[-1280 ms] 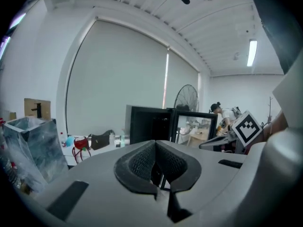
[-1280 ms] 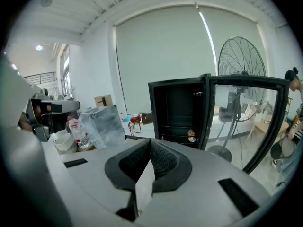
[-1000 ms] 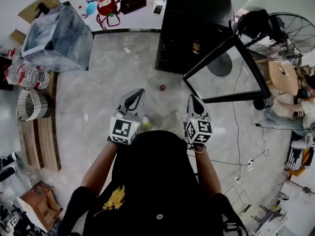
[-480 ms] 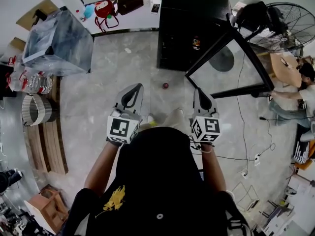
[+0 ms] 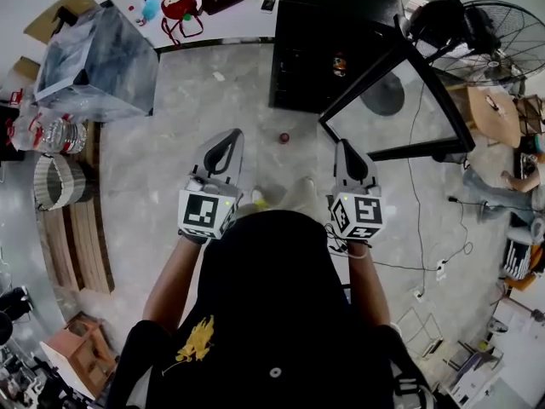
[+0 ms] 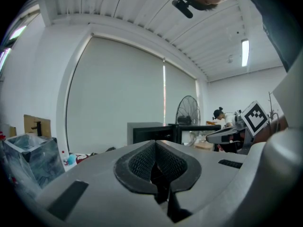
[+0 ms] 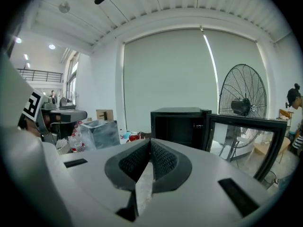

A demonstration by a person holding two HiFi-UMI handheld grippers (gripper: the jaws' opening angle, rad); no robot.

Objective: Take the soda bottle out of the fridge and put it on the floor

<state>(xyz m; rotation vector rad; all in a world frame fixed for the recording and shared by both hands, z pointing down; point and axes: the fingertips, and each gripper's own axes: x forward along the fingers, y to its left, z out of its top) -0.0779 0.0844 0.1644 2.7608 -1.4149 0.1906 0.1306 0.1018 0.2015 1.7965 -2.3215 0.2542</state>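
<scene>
The black mini fridge stands ahead with its glass door swung open to the right; it also shows in the right gripper view as the fridge. A small yellowish item sits inside it, too small to identify. On the floor in front lies a small red-topped object. My left gripper and right gripper are held side by side at chest height, pointing at the fridge. Both are shut with nothing between the pads, as the left gripper and right gripper show in their own views.
A plastic-wrapped box and water bottles sit at the left beside a wooden pallet. A large fan stands right of the fridge. Cables cross the floor at right, near a seated person.
Both grippers have risen a little toward the head camera, still shut and empty. The fridge and door have not moved.
</scene>
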